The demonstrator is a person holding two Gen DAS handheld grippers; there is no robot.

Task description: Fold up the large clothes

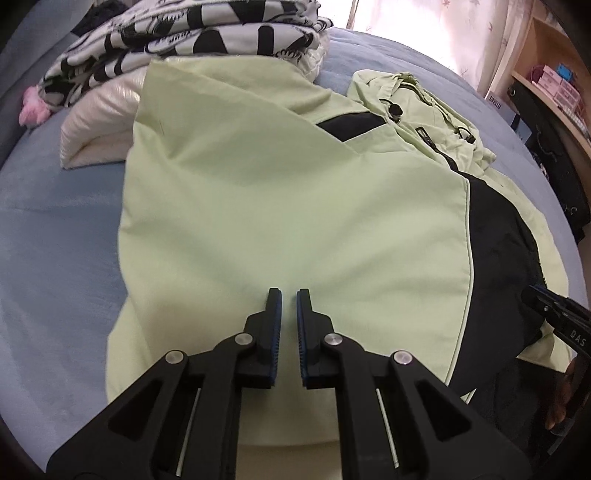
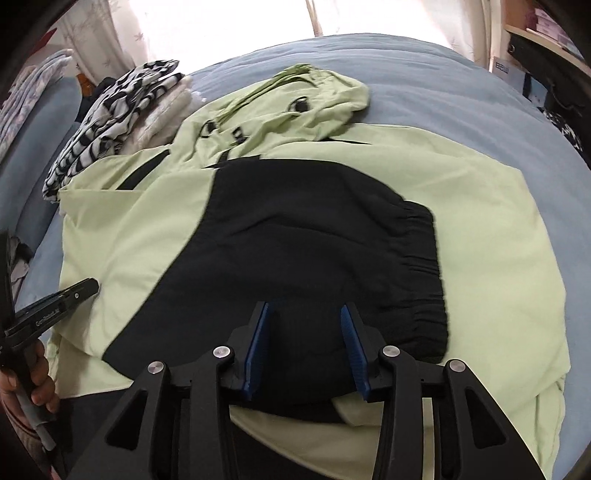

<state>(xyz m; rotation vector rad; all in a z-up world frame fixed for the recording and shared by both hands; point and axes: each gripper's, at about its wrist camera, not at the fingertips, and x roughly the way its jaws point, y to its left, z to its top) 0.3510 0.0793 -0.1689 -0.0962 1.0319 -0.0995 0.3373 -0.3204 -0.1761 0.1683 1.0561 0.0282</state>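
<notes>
bed (image 2: 461, 74): blue cover, carries jacket (image 1: 258, 206) spread flat for folding
left gripper (image 1: 289, 295): closed, empty
right gripper (image 2: 306, 310): half open above black sleeve (image 2: 314, 240), holds nothing

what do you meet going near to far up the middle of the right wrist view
right hand-held gripper → black sleeve with gathered cuff → pale green jacket hood → blue bedspread → bright curtained window

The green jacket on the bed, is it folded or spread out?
Partly folded: the green jacket has a black-cuffed sleeve laid across its body.
</notes>
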